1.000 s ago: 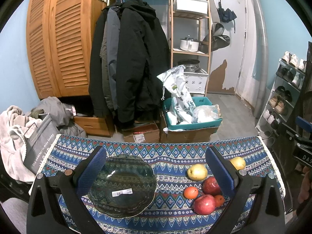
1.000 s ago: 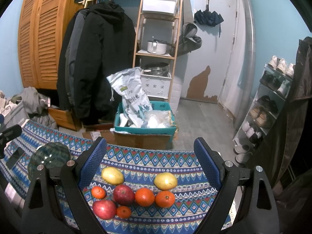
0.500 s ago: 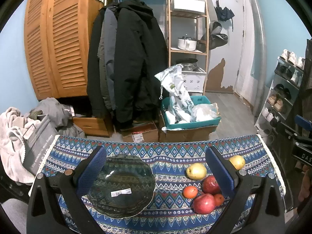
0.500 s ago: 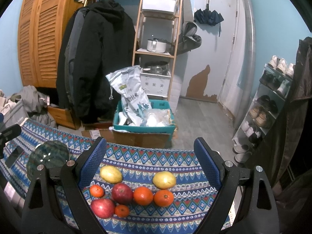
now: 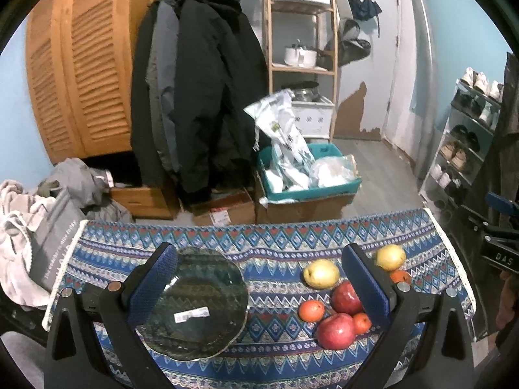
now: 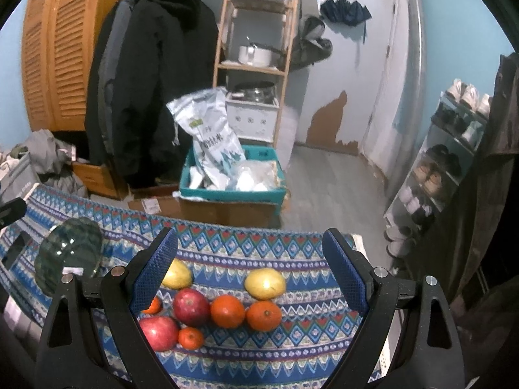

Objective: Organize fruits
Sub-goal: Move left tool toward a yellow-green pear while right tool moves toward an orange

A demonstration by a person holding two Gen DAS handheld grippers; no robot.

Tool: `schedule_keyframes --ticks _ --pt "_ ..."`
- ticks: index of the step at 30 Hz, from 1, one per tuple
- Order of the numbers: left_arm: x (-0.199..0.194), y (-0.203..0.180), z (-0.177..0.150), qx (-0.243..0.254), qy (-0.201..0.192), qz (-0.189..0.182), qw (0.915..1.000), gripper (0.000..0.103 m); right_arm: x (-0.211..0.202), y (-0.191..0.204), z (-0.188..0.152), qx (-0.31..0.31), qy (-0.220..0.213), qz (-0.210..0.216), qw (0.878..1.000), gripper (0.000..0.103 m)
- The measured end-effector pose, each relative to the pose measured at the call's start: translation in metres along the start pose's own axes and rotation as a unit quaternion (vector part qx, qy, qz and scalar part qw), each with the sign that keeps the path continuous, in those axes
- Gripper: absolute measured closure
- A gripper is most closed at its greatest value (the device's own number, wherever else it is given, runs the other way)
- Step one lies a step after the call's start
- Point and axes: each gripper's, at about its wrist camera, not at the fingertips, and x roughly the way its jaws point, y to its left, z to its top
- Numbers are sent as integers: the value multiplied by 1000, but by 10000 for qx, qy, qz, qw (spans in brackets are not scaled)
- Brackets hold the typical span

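Observation:
A dark green glass plate [image 5: 194, 301] with a white sticker lies on the patterned blue tablecloth [image 5: 275, 253]; it also shows at the left of the right wrist view [image 6: 68, 253]. To its right lies a cluster of fruit: two yellow pears [image 5: 320, 274] [image 5: 390, 257], two red apples [image 5: 335, 330] [image 5: 346, 298] and several oranges [image 5: 311, 310]. In the right wrist view the pears [image 6: 265, 283], apples [image 6: 191, 306] and oranges [image 6: 263, 316] lie between my fingers. My left gripper [image 5: 259, 288] is open and empty above the plate. My right gripper [image 6: 249, 275] is open and empty above the fruit.
The table's far edge drops to a floor with cardboard boxes and a teal bin [image 5: 308, 181] of bags. Coats hang at the back [image 5: 201, 90]. A shoe rack [image 6: 447, 162] stands to the right; clothes and a grey bag [image 5: 48, 236] lie to the left.
Both cameras have drifted slightly; the fruit sits a little lower and closer in the right wrist view. Both grippers stay open and nothing on the table has moved.

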Motion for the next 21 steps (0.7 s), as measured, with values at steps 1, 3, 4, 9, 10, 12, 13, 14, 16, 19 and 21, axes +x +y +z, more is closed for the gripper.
schedule_keyframes --ticks 1,3,4,9,10,12,13,14,16,19,21 --pt "5 -3 -1 51 52 -7 10000 1 3 -3 -2 29 53 20 10000 14" --pt "13 -7 -4 126 159 -69 9998 1 9 -8 -7 93 158 46 9998 14" --pt "17 -9 -5 140 213 -98 9996 1 13 -10 -9 108 212 42 9997 14" --pt "44 -19 -17 289 552 -58 9980 1 38 -23 -23 179 668 -116 9975 14" --pt "48 -21 -19 315 612 -50 9976 1 43 -25 -26 203 749 -127 9969 14" --pt "56 -25 -23 398 726 -34 9966 1 51 -29 -34 204 887 -98 9958 14" --pt "61 -27 -26 442 787 -30 9959 1 58 -31 -39 183 993 -71 9949 14" --pt "66 -29 -29 468 888 -62 9949 1 63 -31 -42 173 1068 -60 9941 14" --pt "74 -32 -33 449 1015 -148 9937 1 75 -34 -51 171 1260 -56 9919 14" --pt "92 -36 -41 526 1270 -107 9904 1 93 -38 -67 149 1570 -71 9875 14" --pt "105 -39 -47 599 1422 -43 9880 1 102 -41 -75 112 1718 -89 9850 14"
